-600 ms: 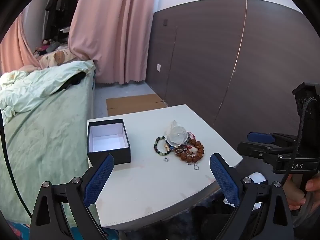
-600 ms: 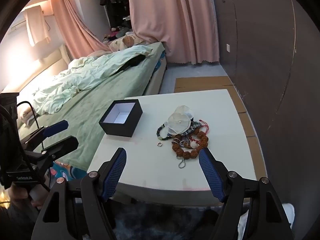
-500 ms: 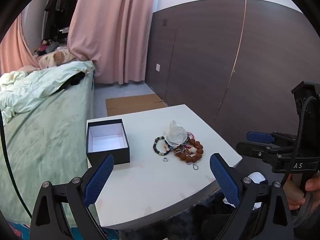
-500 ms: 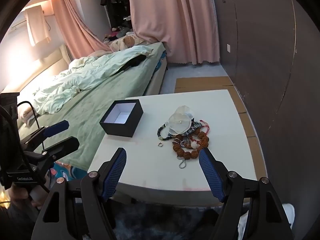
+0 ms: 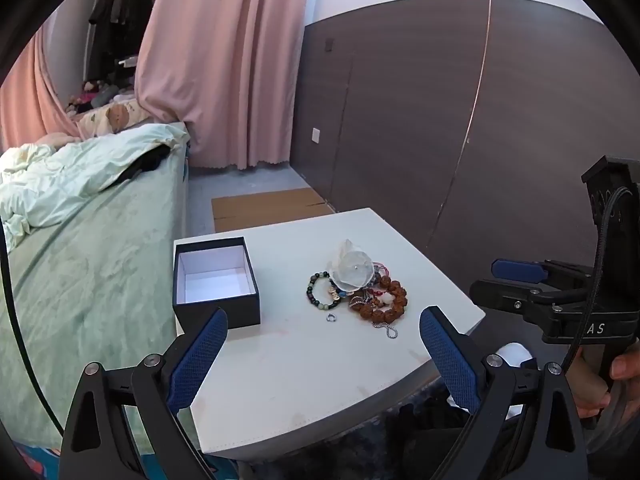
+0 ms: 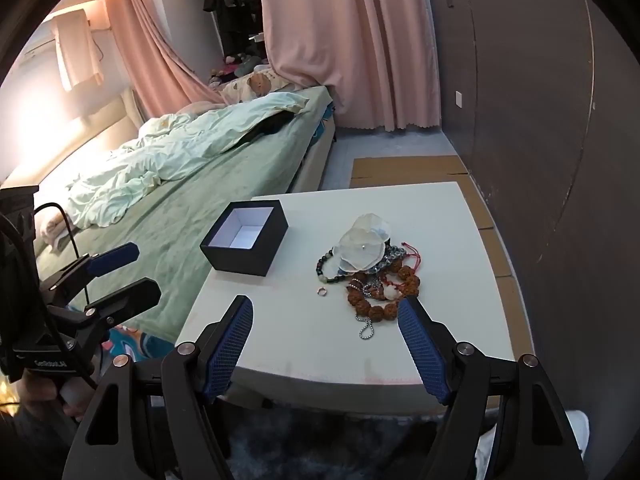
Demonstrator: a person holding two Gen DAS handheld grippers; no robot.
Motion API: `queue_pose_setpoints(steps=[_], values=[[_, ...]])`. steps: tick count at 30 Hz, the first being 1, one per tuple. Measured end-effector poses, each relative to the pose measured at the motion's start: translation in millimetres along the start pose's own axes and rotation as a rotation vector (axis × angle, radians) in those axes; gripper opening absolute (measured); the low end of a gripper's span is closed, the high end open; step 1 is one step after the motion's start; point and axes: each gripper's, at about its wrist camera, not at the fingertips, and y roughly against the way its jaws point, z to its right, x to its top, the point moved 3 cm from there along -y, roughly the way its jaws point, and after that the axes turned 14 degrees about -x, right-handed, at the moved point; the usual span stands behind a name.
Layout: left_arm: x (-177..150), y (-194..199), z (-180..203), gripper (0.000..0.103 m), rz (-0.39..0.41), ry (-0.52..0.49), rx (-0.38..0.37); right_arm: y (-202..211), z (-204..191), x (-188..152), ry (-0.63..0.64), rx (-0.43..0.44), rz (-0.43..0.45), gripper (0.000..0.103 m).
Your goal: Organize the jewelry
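Barely shifted since the earlier frames: in the left wrist view the table and its load sit a touch lower and nearer, no more; nothing on top rearranged.

Left gripper spread wide, nothing between the blue pads, hovering short of the white table at lower centre of frame. Right gripper likewise parted and empty, aimed down at the near table edge. Probably both held back and open to choose a first piece before reaching in.

Jewelry pile heaped right of centre on the tabletop: brown bead bracelet, dark bead bracelet, translucent white flower piece on top, small ring lying apart just in front. Open black box, white-lined and empty, standing well left of the pile, presumably the destination.

Left wrist view alone shows the box floor in full and the right gripper from outside at right edge, a hand on its handle. Right wrist view alone shows the red cord behind the beads, the ball chain trailing toward the camera, and the left gripper at left edge.
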Motion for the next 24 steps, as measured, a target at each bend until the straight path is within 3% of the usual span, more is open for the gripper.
queue_pose_setpoints(steps=[24], values=[[-4, -10, 8, 0.097, -0.016, -0.005, -0.043, -2, 11, 4, 0.001, -0.015, 0.018, 0.075]])
